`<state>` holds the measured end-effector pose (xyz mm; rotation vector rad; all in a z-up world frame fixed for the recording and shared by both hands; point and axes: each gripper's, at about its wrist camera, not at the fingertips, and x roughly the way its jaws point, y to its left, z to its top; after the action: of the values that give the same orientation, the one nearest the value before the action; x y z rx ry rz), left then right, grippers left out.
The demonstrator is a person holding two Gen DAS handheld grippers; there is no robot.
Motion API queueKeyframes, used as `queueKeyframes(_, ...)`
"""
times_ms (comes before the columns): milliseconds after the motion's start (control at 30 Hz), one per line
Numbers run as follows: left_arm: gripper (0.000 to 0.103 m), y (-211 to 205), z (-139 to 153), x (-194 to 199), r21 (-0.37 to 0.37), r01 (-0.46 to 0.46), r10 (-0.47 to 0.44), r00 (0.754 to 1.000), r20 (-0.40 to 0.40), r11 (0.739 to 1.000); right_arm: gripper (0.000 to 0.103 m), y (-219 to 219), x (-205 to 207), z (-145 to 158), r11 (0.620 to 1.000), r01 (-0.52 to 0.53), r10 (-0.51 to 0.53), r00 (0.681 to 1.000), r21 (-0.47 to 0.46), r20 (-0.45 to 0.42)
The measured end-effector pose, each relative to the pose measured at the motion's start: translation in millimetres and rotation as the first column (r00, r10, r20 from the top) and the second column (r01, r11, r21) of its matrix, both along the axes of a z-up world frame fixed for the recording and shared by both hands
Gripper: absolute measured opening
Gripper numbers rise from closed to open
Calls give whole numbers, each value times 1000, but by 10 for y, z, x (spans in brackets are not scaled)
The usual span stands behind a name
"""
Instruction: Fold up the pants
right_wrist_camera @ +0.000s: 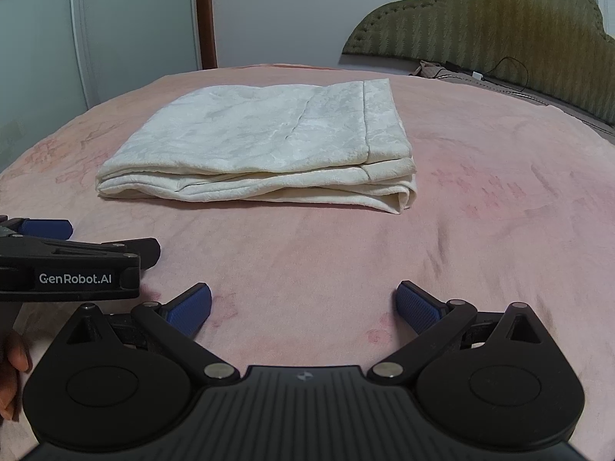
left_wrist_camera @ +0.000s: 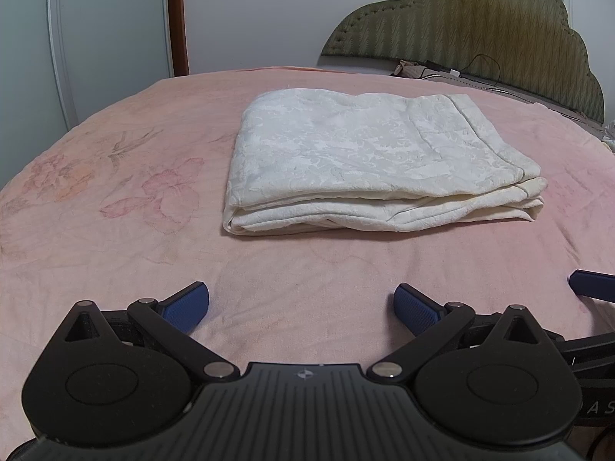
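Cream-white patterned pants (left_wrist_camera: 369, 161) lie folded into a thick rectangular stack on the pink bedspread (left_wrist_camera: 115, 230); in the right wrist view the pants (right_wrist_camera: 265, 146) sit ahead and slightly left. My left gripper (left_wrist_camera: 301, 305) is open and empty, hovering over the bedspread well short of the stack's near edge. My right gripper (right_wrist_camera: 303, 303) is open too, with nothing between its blue pads, also short of the stack. The left gripper's body (right_wrist_camera: 73, 265) shows at the left of the right wrist view, and one fingertip of the right gripper (left_wrist_camera: 592, 284) shows at the right edge of the left wrist view.
A padded olive headboard (left_wrist_camera: 480, 30) rises at the far right, with a black cable and small white charger (left_wrist_camera: 453, 73) at its base. A white wardrobe door (left_wrist_camera: 96, 38) and a brown post stand behind the bed on the left. A hand (right_wrist_camera: 11, 365) holds the left gripper.
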<state>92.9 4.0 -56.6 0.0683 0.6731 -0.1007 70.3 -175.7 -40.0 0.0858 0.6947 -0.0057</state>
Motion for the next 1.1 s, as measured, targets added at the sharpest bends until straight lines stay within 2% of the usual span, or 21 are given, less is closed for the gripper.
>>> queueKeyframes(233, 103, 27, 7, -19, -3, -25, 25, 1000, 5, 1000, 103, 10, -17, 30, 1000, 16, -16, 1000, 8, 11)
queueKeyframes(367, 103, 34, 3, -8, -2, -28, 28, 1000, 2, 1000, 103, 87, -4, 25, 1000, -14, 14, 1000, -23, 14)
queueKeyframes(500, 103, 35, 2, -9, -3, -29, 29, 1000, 2, 1000, 103, 53, 20, 4, 1000, -20, 20, 1000, 7, 4)
queueKeyframes(1100, 103, 48, -1, -12, -2, -29, 29, 1000, 2, 1000, 103, 75, 11, 4, 1000, -14, 14, 1000, 0, 8)
